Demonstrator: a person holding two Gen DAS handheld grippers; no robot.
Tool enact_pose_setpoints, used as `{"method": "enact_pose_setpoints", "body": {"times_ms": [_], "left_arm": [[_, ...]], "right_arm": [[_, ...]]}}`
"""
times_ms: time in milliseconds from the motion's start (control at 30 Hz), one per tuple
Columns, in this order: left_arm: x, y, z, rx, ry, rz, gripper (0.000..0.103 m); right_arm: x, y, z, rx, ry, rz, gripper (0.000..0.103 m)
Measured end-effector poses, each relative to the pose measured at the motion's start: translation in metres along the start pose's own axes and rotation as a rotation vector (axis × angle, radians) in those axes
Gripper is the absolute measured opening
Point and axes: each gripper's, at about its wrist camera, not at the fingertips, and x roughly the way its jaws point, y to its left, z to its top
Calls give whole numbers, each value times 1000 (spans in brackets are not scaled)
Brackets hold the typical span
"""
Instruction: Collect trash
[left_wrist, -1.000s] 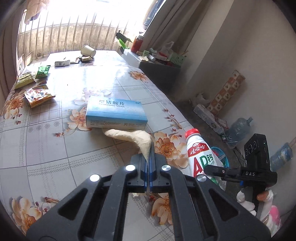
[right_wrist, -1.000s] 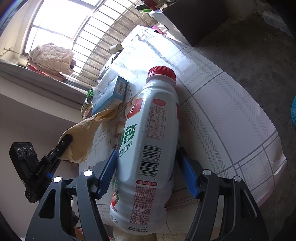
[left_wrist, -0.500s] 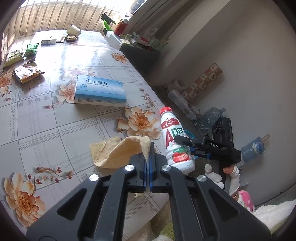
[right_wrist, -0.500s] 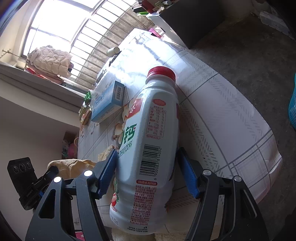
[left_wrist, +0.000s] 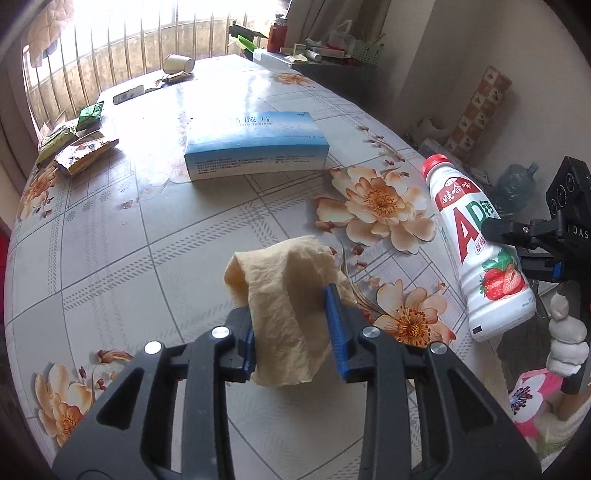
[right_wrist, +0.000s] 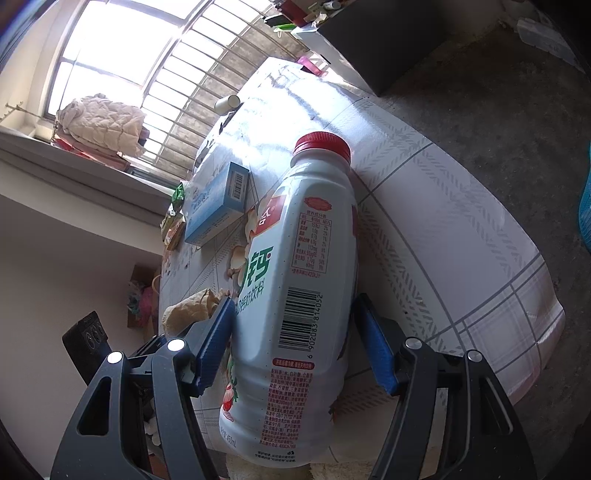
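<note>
A crumpled tan paper napkin (left_wrist: 284, 280) hangs between the fingers of my left gripper (left_wrist: 290, 302), just above the flowered tablecloth (left_wrist: 147, 206). The jaws are opening and the blue pads stand apart, no longer pinching it. The napkin also shows in the right wrist view (right_wrist: 188, 314). My right gripper (right_wrist: 294, 304) is shut on a white milk-drink bottle (right_wrist: 295, 258) with a red cap. It holds the bottle tilted off the table's right edge, where the left wrist view shows the bottle (left_wrist: 476, 251) too.
A blue medicine box (left_wrist: 255, 144) lies mid-table. Snack wrappers (left_wrist: 81, 147) sit at the left edge and a tipped paper cup (left_wrist: 179, 63) at the far end. A white-gloved hand (left_wrist: 565, 343) holds the right gripper. On the floor are a water jug (left_wrist: 517, 184) and a blue basket (right_wrist: 585, 214).
My left gripper has dropped toward the table and its jaws have parted, so the napkin that was pinched now hangs loose between them. The right gripper and bottle have not moved.
</note>
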Motion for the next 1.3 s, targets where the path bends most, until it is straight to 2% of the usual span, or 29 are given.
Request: {"method": "enact_pose_setpoints", "body": {"times_ms": [67, 133, 400, 500, 567, 667, 833, 1300], "left_arm": [[1, 0, -4, 11, 3, 22, 39], [5, -1, -5, 19, 7, 36, 41], [12, -13, -6, 71, -1, 96, 41], [12, -12, -6, 67, -3, 90, 31], [12, -12, -5, 61, -2, 81, 18], [12, -12, -5, 48, 2, 64, 10], [9, -12, -4, 37, -3, 50, 7], [-14, -16, 1, 21, -57, 19, 7]], "right_arm": [[0, -1, 0, 1, 0, 3, 65], [0, -2, 0, 0, 0, 3, 65], [0, -2, 0, -4, 0, 0, 65], [0, -2, 0, -5, -1, 0, 65], [0, -3, 0, -2, 0, 4, 65], [-1, -4, 1, 7, 3, 12, 64], [-4, -7, 1, 21, 5, 37, 64], [-18, -6, -4, 25, -25, 84, 62]]}}
